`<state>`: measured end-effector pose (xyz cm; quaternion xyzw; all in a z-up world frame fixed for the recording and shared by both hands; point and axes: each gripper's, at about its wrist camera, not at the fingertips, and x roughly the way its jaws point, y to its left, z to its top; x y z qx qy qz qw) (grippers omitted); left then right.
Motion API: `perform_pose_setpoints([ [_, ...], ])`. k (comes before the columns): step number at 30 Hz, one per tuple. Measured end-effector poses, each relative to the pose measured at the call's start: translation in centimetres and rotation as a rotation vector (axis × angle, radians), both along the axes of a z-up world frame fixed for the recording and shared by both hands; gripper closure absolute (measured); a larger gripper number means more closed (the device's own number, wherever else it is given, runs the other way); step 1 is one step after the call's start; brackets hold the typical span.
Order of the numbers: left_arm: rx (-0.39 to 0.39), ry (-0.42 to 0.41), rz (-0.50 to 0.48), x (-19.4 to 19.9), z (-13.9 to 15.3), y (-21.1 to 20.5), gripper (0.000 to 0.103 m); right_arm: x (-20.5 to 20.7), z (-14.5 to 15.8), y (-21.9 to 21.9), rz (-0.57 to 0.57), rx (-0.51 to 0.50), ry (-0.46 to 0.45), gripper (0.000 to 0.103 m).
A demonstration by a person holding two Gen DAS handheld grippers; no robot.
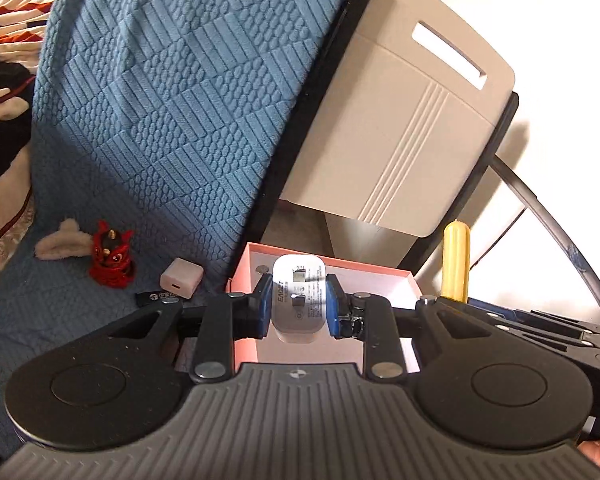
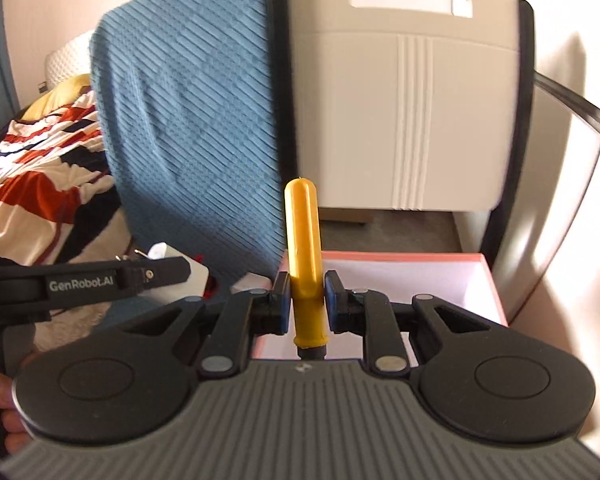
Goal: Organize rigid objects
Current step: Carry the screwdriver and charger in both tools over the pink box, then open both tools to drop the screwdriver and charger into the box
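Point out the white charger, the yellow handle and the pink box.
white charger (image 1: 299,300), left wrist view, printed face.
yellow handle (image 2: 303,248), right wrist view, mid-shaft.
pink box (image 2: 494,284), right wrist view, right wall.

place: home bedroom | evidence: bed with striped red, white and navy duvet | blue textured blanket | beige panel with handle slot | small red plush toy

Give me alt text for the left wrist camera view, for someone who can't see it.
The left gripper is shut on a white charger, held over an open pink box. To its right a yellow tube stands upright. On the blue textured cover to the left lie a small white adapter, a black USB stick and a red figurine.
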<state>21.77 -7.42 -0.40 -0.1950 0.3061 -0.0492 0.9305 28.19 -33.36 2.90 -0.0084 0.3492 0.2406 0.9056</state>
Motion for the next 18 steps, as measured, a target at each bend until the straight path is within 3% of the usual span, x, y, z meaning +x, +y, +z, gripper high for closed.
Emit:
perform_pose_setpoints([
  [9, 0.041, 0.119, -0.051, 3.1, -6.7, -6.1, 0.072, 2.4, -8.1, -4.4, -0.067, -0.058, 0.163, 0.082],
  [18, 0.035, 0.203, -0.06, 4.8, -11.1, -8.1, 0.072, 4.3, -14.6, -6.1, -0.096, -0.056, 0.285, 0.082],
])
